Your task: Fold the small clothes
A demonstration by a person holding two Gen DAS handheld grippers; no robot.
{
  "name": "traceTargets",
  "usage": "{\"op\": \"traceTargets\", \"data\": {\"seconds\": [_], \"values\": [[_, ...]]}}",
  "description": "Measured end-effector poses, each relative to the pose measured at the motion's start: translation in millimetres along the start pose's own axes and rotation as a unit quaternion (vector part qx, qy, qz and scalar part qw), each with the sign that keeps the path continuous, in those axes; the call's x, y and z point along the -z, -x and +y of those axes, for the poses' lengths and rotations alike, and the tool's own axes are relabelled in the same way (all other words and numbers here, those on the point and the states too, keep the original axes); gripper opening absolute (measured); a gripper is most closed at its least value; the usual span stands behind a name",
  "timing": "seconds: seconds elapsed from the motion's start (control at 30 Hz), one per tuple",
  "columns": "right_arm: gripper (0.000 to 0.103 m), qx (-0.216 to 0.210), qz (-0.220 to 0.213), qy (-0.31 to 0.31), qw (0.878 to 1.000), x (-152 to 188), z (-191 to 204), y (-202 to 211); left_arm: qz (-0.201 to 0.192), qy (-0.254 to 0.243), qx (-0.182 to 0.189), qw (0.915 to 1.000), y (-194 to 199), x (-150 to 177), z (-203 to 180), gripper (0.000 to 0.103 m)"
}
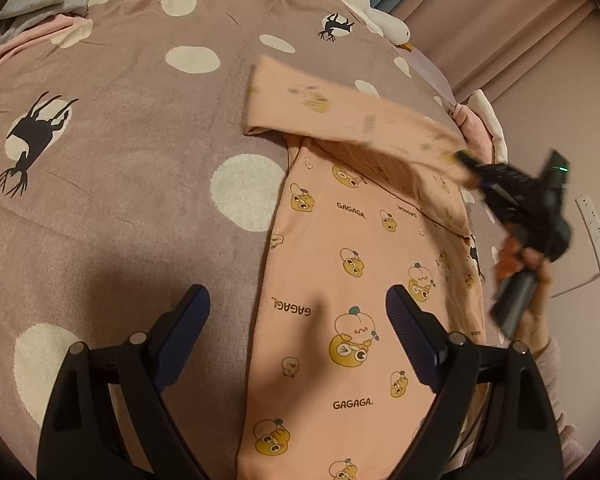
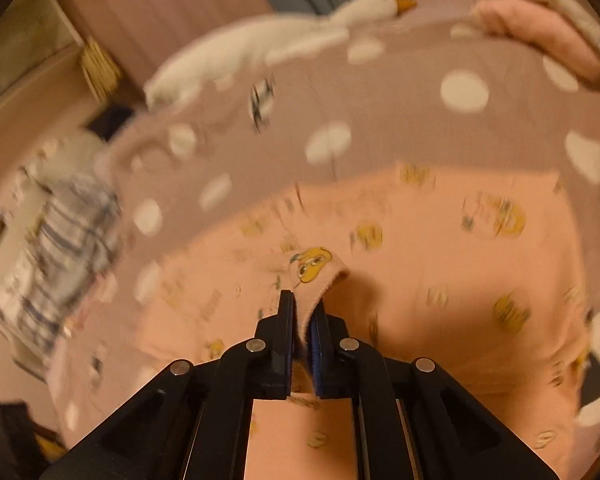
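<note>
Dotted bedspread (image 1: 120,200) under "GAGAGA" garment (image 1: 340,280)

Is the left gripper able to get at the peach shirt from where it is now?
Probably yes. The left gripper is open just above the peach shirt, with nothing between them. The right gripper, shut on a sleeve, is off to the side.

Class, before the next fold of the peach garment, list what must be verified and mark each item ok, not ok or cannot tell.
1. Right hand-held gripper shut on sleeve: ok.
2. Left hand-held gripper open, holding nothing: ok.
3. Peach garment body flat on the bedspread: ok.
4. Sleeve lifted above the body: ok.
5. Sleeve cuff position: cannot tell, blurred.
</note>
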State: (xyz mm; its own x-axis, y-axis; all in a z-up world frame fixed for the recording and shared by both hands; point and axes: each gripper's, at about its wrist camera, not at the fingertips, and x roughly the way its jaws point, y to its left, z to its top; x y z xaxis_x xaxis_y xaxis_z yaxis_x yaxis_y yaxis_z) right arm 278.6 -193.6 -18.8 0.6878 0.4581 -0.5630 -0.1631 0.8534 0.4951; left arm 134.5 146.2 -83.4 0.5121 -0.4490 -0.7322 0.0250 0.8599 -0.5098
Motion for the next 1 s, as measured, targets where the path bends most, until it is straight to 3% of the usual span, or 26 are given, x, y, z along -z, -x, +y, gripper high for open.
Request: {"op": "traceTargets", "data": {"seconds": [0.1,0.17,0.23,0.4,0.47,0.53,0.6,0.7,0.77,0.87,1.0], "values": [[0.009,-0.006,-0.043,-0.020,0.999,-18.4,-18.8,34.5,0.001,0.000,0.002,1.0000,-2.4,-0.5,-1.6,0.090],[0.009,0.011,-0.041,-0.021,0.999,-23.9,-31.9,41.6,0.003,-0.002,0.003,1.0000,-5.6,-1.5,-4.5,0.090],[0.009,0.047,-0.028,-0.021,0.998,-22.9,-45.5,40.1,0.007,-0.009,0.005,0.9999,-9.5,-2.9,-9.6,0.090],[0.011,0.075,0.044,-0.031,0.996,-13.6,-65.9,9.2,0.012,-0.030,-0.002,0.9995,-17.5,-19.0,-25.0,0.090],[0.022,0.142,0.035,0.004,0.989,-10.7,-65.8,11.7,0.010,-0.043,0.002,0.9990,-17.7,-30.4,-34.2,0.090],[0.023,0.185,0.018,0.021,0.982,-9.6,-63.2,19.2,0.005,-0.057,0.001,0.9984,-18.9,-42.0,-42.8,0.090],[0.023,0.198,0.006,0.019,0.980,-11.1,-64.7,27.8,-0.001,-0.070,-0.003,0.9975,-23.4,-54.3,-50.5,0.090],[0.023,0.201,-0.020,0.024,0.979,-11.9,-63.9,41.1,-0.006,-0.080,-0.007,0.9968,-38.3,-75.9,-59.3,0.090],[0.023,0.170,-0.028,0.028,0.985,-11.6,-62.0,45.7,-0.011,-0.079,0.002,0.9968,-50.6,-90.3,-64.0,0.089],[0.023,0.111,-0.008,0.035,0.993,-9.1,-57.2,37.6,-0.017,-0.082,0.010,0.9965,-71.8,-107.0,-71.6,0.086],[0.022,0.092,0.025,0.064,0.993,3.3,-49.4,19.9,-0.009,-0.108,-0.012,0.9941,-104.1,-116.3,-79.2,0.062]]}}
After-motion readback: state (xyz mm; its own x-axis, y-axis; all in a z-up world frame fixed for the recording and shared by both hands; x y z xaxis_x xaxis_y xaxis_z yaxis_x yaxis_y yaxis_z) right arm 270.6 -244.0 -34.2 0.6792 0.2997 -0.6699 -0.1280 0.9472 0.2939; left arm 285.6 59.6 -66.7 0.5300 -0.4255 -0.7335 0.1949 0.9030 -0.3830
